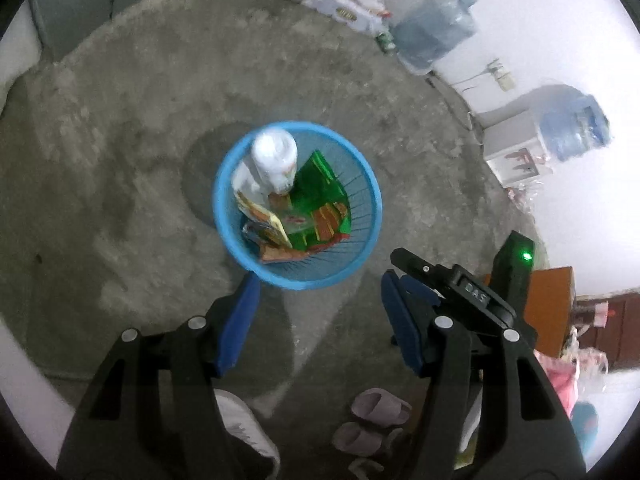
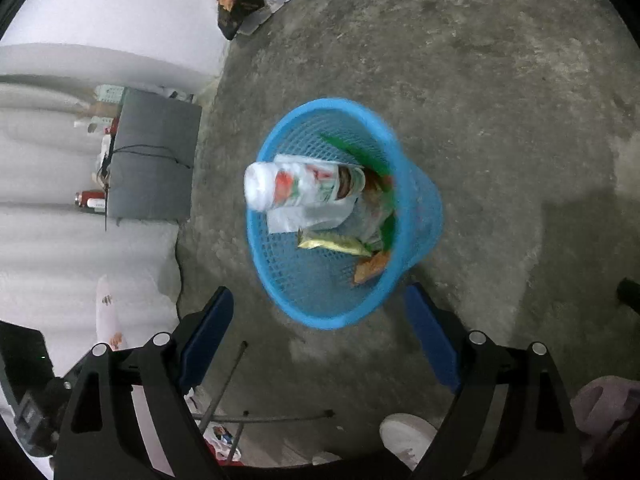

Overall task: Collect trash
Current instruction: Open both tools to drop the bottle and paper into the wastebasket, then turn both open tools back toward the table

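Looks mostly done: bottle [image 2: 304, 190] and wrappers [image 1: 316, 208] already sit in the blue basket [image 1: 224, 216] just ahead of both grippers' fingers, left gripper [image 1: 320, 292] and right gripper [image 2: 320, 308] spread apart, empty.

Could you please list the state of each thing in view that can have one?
Blue plastic mesh basket: upright on the concrete floor, partly filled.
White plastic bottle with a red-and-green label: capped, leaning in the basket, top above the rim.
Green snack wrapper: crumpled, inside the basket.
Left gripper: open, empty.
Right gripper: open, empty.
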A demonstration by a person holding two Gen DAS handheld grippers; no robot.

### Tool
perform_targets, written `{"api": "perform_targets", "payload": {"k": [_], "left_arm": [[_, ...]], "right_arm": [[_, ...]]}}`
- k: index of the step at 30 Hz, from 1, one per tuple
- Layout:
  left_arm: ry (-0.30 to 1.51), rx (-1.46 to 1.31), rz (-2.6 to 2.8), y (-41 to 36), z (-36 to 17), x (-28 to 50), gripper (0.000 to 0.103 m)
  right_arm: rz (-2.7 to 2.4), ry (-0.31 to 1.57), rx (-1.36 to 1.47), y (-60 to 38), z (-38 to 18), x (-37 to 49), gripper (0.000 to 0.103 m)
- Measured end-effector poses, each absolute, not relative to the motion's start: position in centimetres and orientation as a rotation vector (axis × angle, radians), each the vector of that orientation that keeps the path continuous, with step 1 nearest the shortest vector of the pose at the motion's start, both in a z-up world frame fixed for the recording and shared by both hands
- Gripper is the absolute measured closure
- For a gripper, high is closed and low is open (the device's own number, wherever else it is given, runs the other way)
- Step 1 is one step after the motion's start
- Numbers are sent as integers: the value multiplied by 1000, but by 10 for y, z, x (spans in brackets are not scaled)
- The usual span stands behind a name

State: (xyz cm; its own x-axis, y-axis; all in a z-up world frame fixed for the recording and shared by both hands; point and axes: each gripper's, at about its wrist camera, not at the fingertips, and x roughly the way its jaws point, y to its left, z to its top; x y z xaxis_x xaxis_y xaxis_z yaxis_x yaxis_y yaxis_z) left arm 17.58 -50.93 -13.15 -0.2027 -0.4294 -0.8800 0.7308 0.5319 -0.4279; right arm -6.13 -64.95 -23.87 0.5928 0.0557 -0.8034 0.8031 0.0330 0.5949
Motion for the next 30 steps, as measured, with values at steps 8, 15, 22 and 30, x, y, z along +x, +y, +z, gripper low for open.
{"api": "perform_targets", "payload": {"k": [8,15,22,30], "left_arm": [[1310,178,-1089,-408,-59,184,37],[1155,37,-981,-275,-3,198,33],[989,-116,-749,-119,19,202,32],[924,-443,-466,20,-17,208,32]], "right_arm": [[-579,824,1250,-617,-166,-35,18],[-406,838,1057,-577,-88,16,18],[-231,873,874,-518,-23,73,18],[-41,919,695,-418,24,148,18]]}}
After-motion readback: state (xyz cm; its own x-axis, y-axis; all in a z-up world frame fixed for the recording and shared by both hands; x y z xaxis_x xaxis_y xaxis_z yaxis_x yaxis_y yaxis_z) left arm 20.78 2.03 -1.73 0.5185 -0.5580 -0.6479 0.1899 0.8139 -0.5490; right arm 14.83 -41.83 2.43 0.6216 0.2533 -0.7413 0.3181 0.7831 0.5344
